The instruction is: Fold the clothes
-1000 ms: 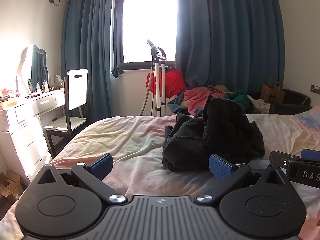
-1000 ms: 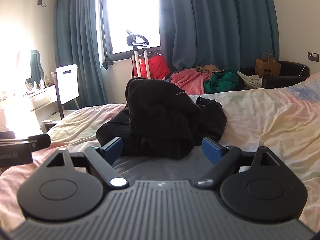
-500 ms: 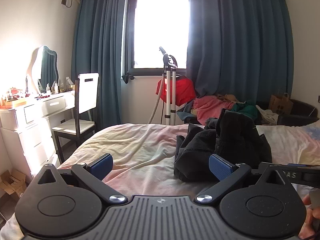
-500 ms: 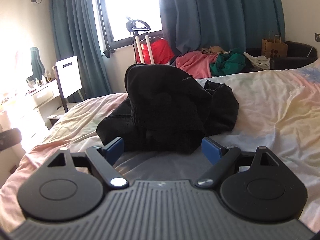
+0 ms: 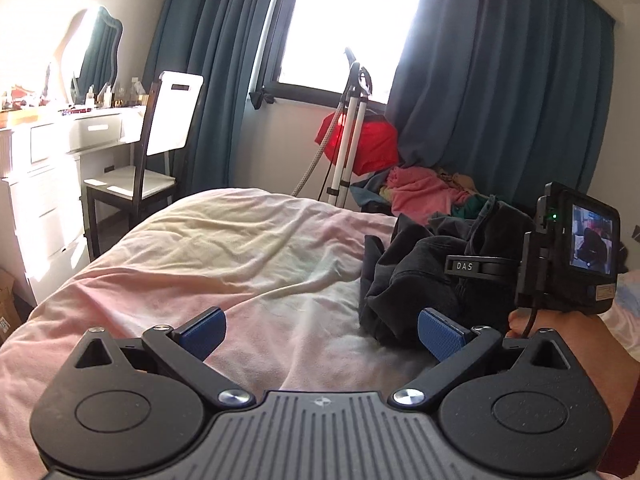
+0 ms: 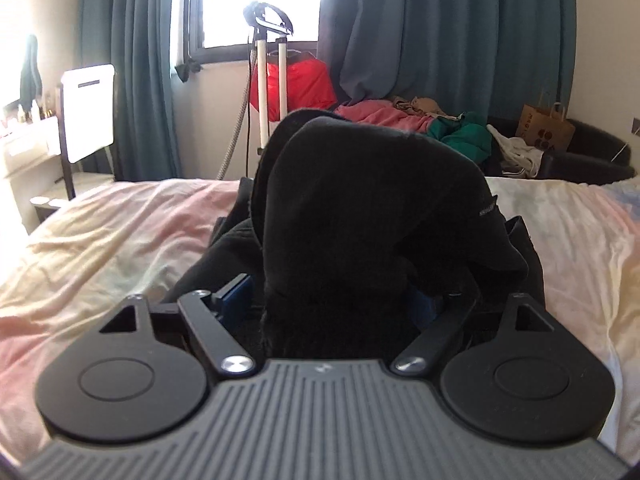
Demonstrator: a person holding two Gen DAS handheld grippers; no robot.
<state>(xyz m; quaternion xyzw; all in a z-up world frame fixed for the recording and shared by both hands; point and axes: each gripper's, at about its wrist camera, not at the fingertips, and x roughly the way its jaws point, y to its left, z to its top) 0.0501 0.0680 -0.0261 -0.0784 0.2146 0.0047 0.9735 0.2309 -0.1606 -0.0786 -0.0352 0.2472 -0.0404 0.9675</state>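
Crumpled black fleece garment point(image 6: 360, 216) heaped on pastel-sheeted bed point(image 5: 224, 248), unfolded. Right claw point(image 6: 340, 300) pushed into fabric, jaws apart, grip unclear. Left claw point(image 5: 320, 330) wide, empty. Folding barely begun.

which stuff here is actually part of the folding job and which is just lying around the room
Part of the job:
- black garment, crumpled on the bed
- right gripper, fabric between its fingers
- left gripper, open, empty

Just lying about:
- clothes pile past the bed
- red garment on the steamer stand
- chair
- paper bag
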